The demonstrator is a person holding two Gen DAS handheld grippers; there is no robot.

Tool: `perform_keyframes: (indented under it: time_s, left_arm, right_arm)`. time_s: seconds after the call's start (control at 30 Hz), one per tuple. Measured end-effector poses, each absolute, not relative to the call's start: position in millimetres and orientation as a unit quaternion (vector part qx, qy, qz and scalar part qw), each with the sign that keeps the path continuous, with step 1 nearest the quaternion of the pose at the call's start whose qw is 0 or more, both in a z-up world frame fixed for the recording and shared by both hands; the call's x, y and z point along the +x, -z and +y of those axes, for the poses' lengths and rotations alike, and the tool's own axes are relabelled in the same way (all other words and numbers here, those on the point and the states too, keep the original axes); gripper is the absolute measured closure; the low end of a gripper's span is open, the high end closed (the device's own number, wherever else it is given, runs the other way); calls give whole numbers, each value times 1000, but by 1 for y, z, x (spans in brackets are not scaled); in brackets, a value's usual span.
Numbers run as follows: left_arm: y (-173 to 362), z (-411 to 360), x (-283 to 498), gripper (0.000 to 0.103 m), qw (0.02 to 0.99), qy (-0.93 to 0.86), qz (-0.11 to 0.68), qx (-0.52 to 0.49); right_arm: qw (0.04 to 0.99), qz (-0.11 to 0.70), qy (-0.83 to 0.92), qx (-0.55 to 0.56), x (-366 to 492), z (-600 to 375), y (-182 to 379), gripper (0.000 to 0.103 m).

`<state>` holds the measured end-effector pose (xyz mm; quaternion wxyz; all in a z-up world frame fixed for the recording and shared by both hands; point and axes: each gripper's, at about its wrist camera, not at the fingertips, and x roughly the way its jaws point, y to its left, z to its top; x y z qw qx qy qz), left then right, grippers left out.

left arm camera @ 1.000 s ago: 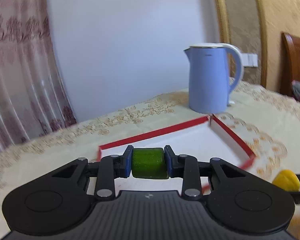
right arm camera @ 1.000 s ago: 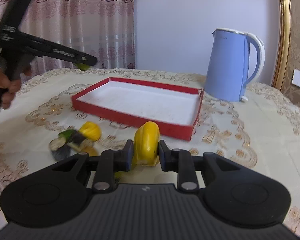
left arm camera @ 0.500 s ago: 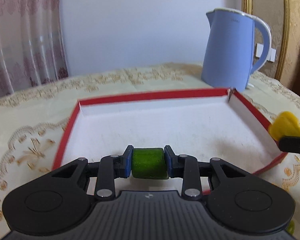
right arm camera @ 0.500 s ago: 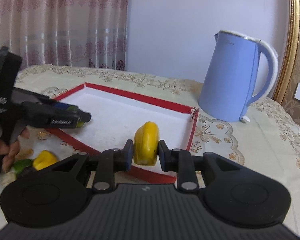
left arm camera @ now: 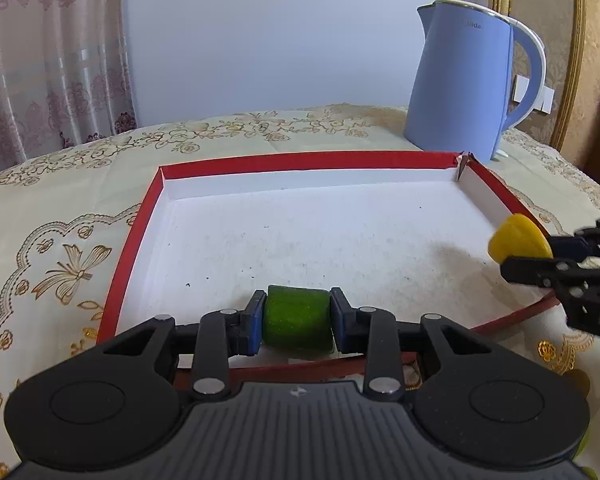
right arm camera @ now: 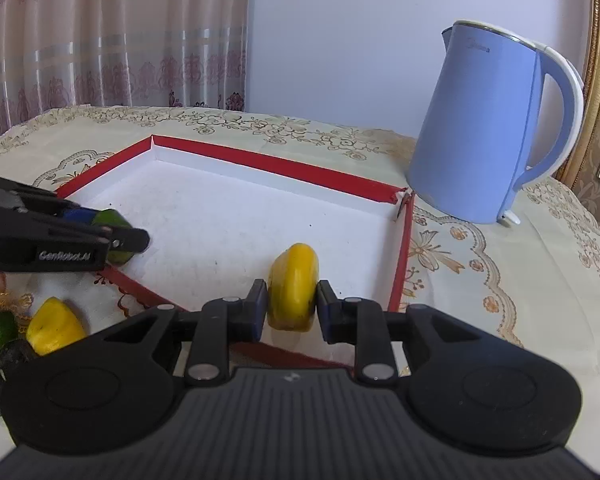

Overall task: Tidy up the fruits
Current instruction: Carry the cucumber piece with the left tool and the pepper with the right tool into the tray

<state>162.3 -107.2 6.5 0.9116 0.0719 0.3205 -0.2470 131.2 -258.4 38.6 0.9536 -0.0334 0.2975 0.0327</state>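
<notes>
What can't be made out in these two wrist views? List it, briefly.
- Underside of the green piece, left wrist view: hidden by the left gripper; contact with the red box floor unclear.
- Leftover pieces on the tablecloth, right wrist view: cut by the left edge, partly behind the right gripper; count and kind unclear.
- Yellow piece, right wrist view: its lower end hides any gap to the box floor.
- Kettle logo: too small.

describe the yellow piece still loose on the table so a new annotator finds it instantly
Start at the red-rimmed white tray beside the blue kettle. Outside its near left edge, on the tablecloth, lies a small cluster of fruit pieces. The loose yellow piece is the only yellow one there; its neighbours are green or dark, and no gripper holds it.
</notes>
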Motion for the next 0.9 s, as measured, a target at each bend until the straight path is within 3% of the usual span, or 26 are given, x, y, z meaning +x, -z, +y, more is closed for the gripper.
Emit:
perform_keyframes:
  time_s: [0.9]
  left_arm:
    - [-5, -99, 137, 71, 918, 233, 314, 62]
  right_arm:
    - [954, 300, -20, -7, 144, -269, -14, 78]
